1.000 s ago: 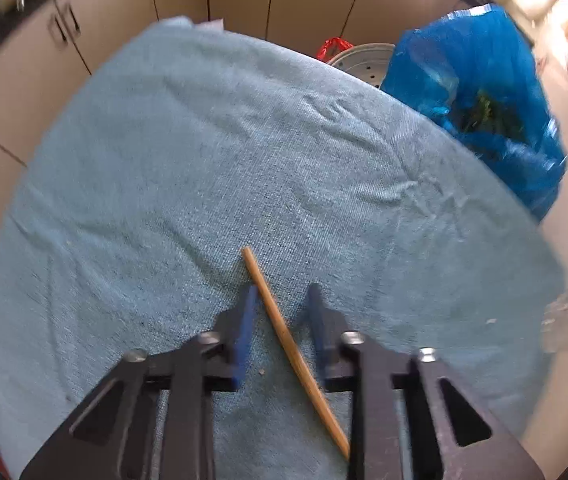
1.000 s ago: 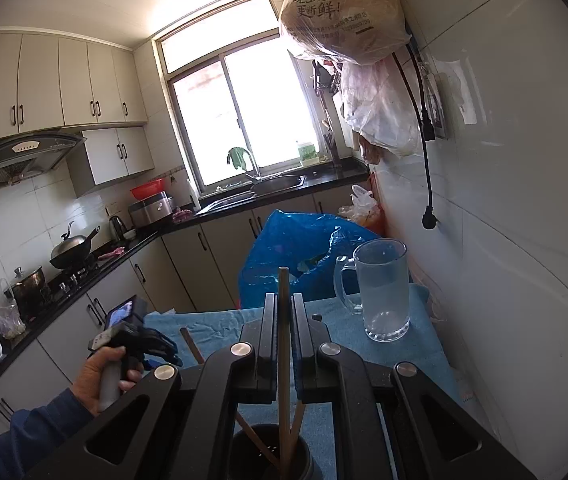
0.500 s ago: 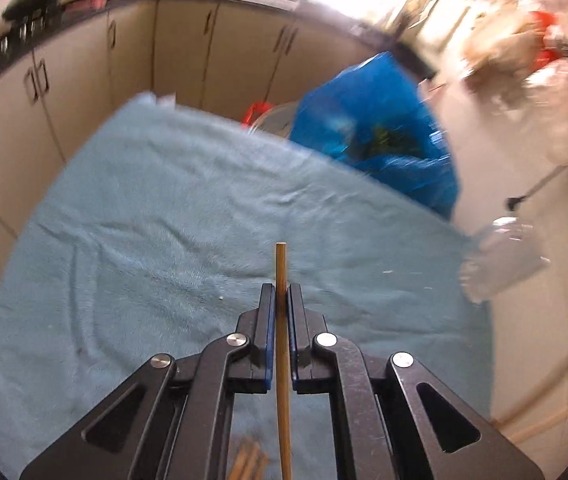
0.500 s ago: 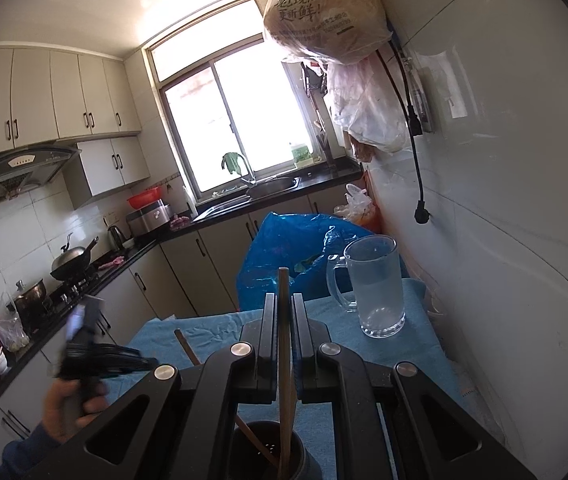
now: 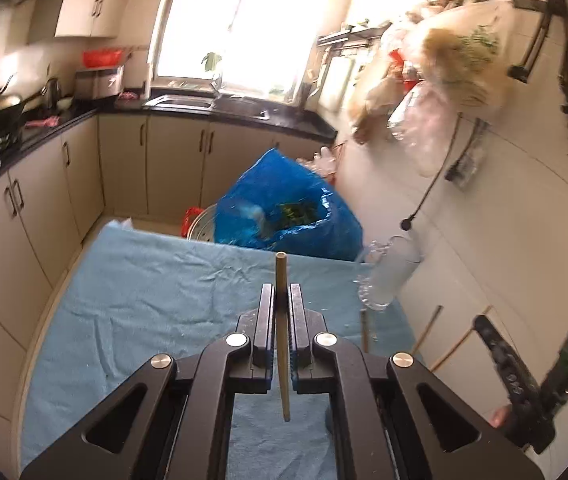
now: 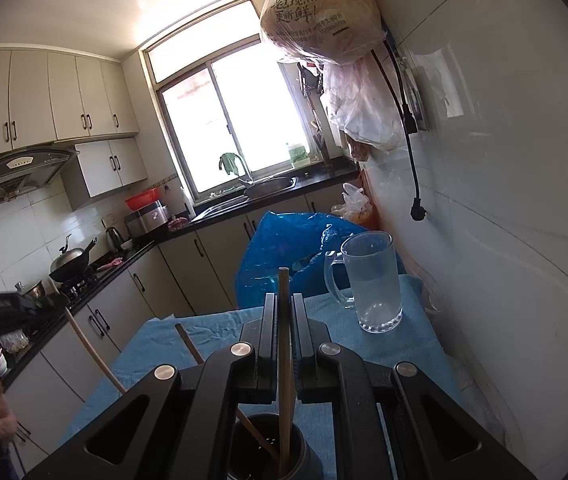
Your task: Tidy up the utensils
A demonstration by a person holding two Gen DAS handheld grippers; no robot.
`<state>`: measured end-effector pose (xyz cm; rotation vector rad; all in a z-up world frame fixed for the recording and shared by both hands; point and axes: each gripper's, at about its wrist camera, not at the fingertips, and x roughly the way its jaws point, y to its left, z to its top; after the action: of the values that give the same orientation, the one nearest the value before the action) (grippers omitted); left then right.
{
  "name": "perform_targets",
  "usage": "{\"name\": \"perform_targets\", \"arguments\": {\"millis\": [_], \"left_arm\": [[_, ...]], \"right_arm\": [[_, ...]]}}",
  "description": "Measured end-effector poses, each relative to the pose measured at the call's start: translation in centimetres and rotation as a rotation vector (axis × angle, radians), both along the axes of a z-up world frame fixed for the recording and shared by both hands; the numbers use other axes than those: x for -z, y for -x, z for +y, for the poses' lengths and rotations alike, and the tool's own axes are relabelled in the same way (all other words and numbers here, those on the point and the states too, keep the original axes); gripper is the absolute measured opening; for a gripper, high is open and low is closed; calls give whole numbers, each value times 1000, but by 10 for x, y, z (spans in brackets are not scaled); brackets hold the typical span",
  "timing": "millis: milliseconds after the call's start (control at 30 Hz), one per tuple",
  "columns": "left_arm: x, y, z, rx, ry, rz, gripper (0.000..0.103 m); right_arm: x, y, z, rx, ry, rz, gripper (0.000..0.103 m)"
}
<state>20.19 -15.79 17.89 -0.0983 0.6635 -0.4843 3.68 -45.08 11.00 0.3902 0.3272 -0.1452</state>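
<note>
Lifted off the cloth, left tool grips chopstick (mug blurred).

A table draped in a blue cloth carries everything. A glass mug stands at two o'clock. A dark utensil cup sits at six.

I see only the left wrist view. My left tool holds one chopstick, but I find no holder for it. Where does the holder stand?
Observer: In the right wrist view, a dark holder stands on the blue cloth, directly under the right tool.
Operator: Is the right tool free?
Observer: No. It is shut on a chopstick whose lower end is inside the holder.
Operator: Is anything else in the holder?
Observer: Yes, at least one more chopstick leans inside it.
</note>
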Motion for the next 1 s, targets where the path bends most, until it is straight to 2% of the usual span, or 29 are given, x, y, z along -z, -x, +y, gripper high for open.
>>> {"name": "perform_targets", "arguments": {"millis": [133,300,433,533,767,1000], "left_arm": [[-20,14,-8,36,8,-13,5],[-51,36,-27,116,47,-72,5],[-57,41,-46,172,74,-70,5],[-46,44,-66,187,53,-73,5],[0,41,-104,223,-16,-10,5],[36,25,-117,210,-69,47,5]], "right_arm": [[-1,1,1,-1,2,0,6],[-2,1,2,-2,6,1,6],[-2,1,0,2,1,4,6],[0,1,-2,3,-8,5,6],[11,-2,-4,-7,-21,35,6],[15,0,-7,-15,-38,48,7]]}}
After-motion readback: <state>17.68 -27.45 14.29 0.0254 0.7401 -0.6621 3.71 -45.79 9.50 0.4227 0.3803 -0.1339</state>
